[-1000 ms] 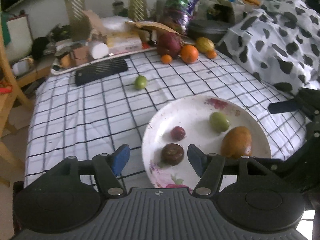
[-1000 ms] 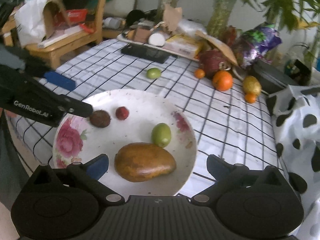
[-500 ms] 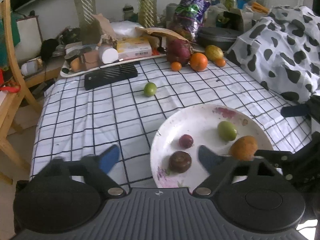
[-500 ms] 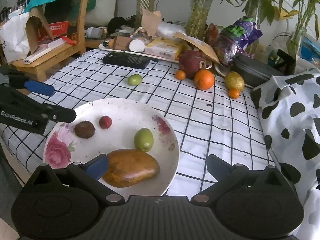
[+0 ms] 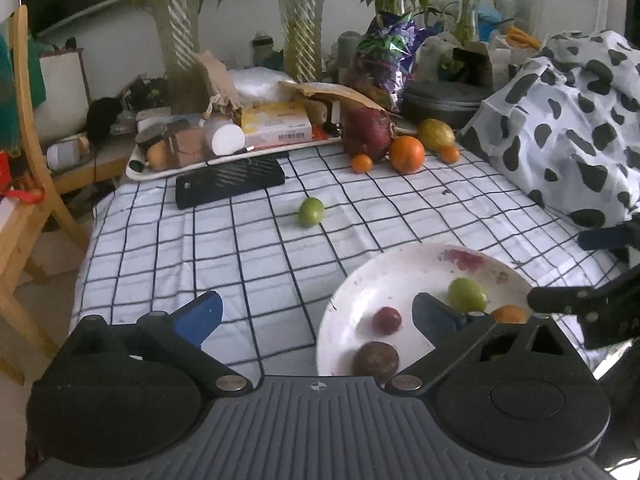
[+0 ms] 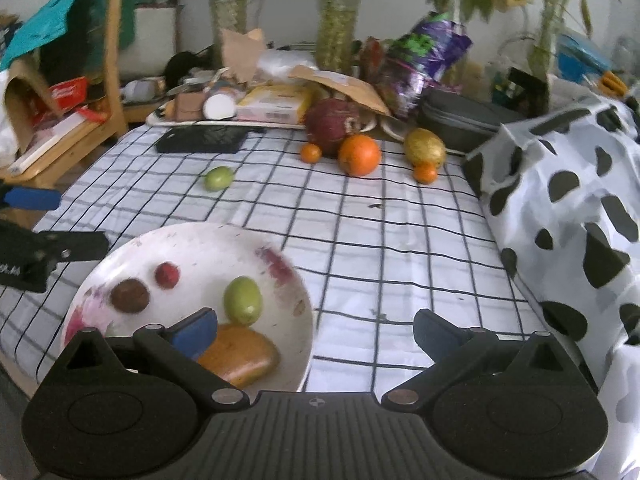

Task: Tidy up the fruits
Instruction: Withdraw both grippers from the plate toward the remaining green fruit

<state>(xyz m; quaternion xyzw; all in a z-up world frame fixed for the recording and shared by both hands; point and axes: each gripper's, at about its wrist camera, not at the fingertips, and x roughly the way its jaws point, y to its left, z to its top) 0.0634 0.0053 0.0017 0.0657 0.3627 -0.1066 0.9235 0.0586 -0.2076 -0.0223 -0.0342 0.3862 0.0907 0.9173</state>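
Fruits split between a floral plate at the near edge of the checked-cloth surface and the far edge.
On the plate lie a large orange-brown fruit, a green fruit, a small red fruit and a dark brown fruit, each apart from the others. A lone green fruit sits mid-surface. Near the far edge, an orange, two small oranges, a yellow fruit and a dark red fruit cluster together. The left gripper and right gripper both hang released, jaws spread wide, grasping nothing.
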